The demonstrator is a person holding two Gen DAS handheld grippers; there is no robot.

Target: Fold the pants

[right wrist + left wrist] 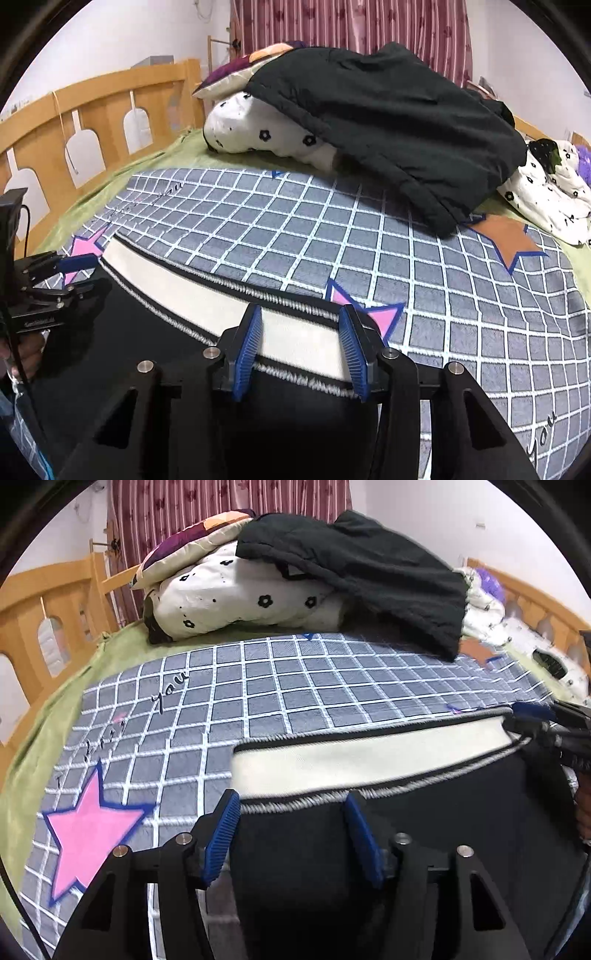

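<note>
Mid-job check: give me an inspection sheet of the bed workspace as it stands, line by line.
Surface: grey checked blanket with pink and brown stars, over a green sheet.
Job's things: black pants lying flat, cream waistband facing away.
Clutter: dark jacket draped over flower-print bedding and a pillow; more bedding at right.
Grippers: left gripper open, straddling the waistband's left end; right gripper open, over the waistband's right end.
Cables: black cable on the left gripper's mount.
Surroundings: wooden bed rail, striped curtain, white walls.
</note>
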